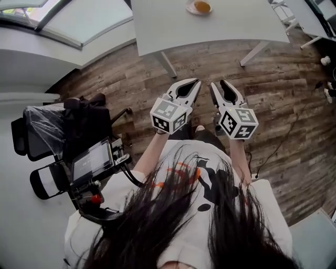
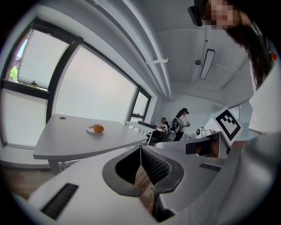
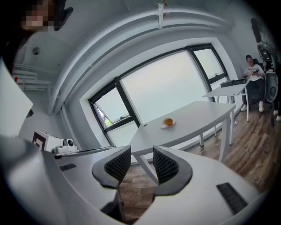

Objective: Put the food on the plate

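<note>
The round orange-brown food [image 1: 202, 6] already lies on a small plate [image 1: 190, 9], which rests on the white surface [image 1: 210, 29], well apart from both grippers. The left gripper [image 1: 191, 83] and the right gripper [image 1: 219, 84] are held side by side over the wooden floor [image 1: 273, 89], short of the surface and pointing toward it. The left gripper's jaws meet tip to tip with nothing between them. The right gripper's jaws stand a narrow gap apart, with only floor and a leg of the surface [image 3: 145, 169] showing through the gap.
</note>
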`<state>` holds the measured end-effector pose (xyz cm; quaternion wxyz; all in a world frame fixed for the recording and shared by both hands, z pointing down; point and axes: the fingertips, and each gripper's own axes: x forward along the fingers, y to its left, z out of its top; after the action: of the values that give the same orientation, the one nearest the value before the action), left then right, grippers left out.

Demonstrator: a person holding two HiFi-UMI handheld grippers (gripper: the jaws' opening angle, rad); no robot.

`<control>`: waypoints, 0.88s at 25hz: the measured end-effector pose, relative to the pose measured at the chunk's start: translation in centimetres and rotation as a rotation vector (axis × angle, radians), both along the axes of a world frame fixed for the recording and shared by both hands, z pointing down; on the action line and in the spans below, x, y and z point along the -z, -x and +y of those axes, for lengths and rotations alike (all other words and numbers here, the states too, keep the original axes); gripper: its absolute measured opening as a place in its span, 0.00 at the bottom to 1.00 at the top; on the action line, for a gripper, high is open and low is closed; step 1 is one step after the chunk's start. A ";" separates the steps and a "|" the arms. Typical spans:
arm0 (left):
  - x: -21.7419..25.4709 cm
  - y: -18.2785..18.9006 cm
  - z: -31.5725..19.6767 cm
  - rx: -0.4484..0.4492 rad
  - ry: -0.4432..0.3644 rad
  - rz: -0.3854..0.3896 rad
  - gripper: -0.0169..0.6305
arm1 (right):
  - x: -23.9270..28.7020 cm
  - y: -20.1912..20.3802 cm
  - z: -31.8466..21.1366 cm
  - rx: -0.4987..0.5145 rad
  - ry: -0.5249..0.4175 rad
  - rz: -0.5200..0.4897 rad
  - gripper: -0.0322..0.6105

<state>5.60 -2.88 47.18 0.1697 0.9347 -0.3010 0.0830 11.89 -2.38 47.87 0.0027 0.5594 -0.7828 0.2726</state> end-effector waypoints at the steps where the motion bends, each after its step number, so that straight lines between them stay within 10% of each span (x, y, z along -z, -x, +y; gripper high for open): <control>1: -0.2 -0.1 1.2 0.002 0.001 -0.008 0.04 | -0.2 -0.1 1.0 0.007 0.002 -0.005 0.31; 22: 0.5 3.3 11.3 0.040 -0.016 -0.052 0.04 | 0.0 3.5 9.5 0.049 -0.007 -0.061 0.31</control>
<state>2.33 8.44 46.68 0.1560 0.9273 -0.3246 0.1017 8.41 7.17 47.84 -0.0162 0.5317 -0.7968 0.2866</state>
